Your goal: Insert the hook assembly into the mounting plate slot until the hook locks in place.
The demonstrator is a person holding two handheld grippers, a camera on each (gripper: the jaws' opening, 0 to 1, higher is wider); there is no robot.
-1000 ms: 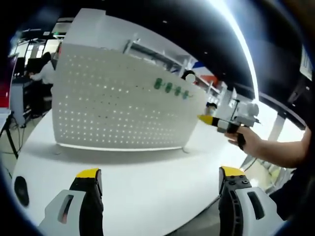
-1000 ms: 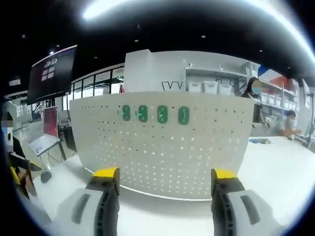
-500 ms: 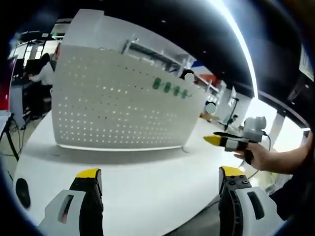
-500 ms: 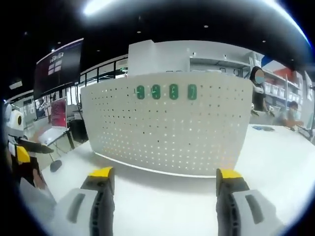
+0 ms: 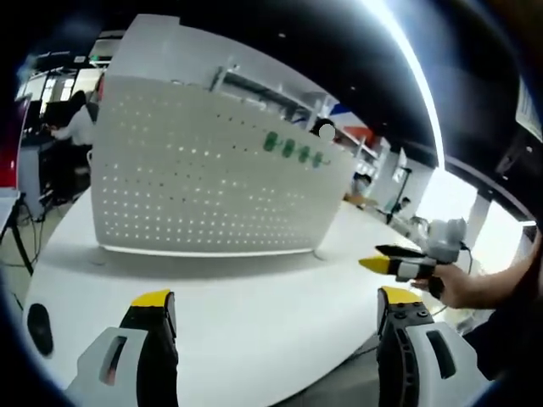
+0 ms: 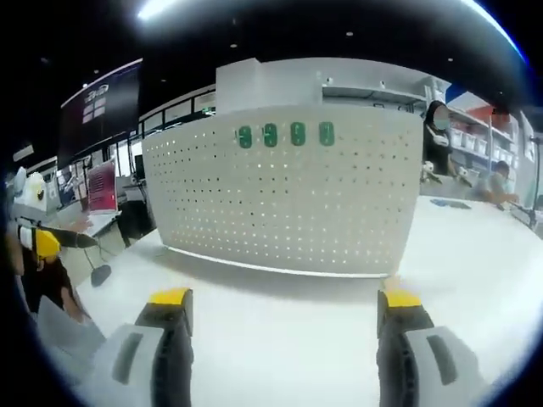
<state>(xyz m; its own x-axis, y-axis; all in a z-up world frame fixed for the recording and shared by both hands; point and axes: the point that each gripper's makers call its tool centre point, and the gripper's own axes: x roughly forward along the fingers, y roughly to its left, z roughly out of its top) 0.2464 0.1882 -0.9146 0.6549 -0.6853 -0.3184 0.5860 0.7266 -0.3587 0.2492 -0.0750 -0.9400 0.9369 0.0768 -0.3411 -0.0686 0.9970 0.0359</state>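
— white table (image 6: 475, 280) under me, open office behind. what's different from a moment ago?

— my right gripper (image 6: 280, 307) has pulled back and dropped from the pegboard (image 6: 297, 203); the board sits smaller and higher in the right gripper view than half a second ago. in the left gripper view i see that gripper (image 5: 399, 264) lower and further from the board's edge, my hand (image 5: 462, 284) wrapped round its grip.

— and your left?

— left gripper (image 5: 276, 307) hangs over the table, about where it was. both sets of jaws stand wide apart with nothing between them.

— the hooks?

— four green hooks (image 6: 284, 135) sit in a row near the top of the pegboard, also in the left gripper view (image 5: 293, 151). too small to tell whether they're locked in. a dark object (image 5: 38, 326) at the table's left edge is cut off; i can't make it out.
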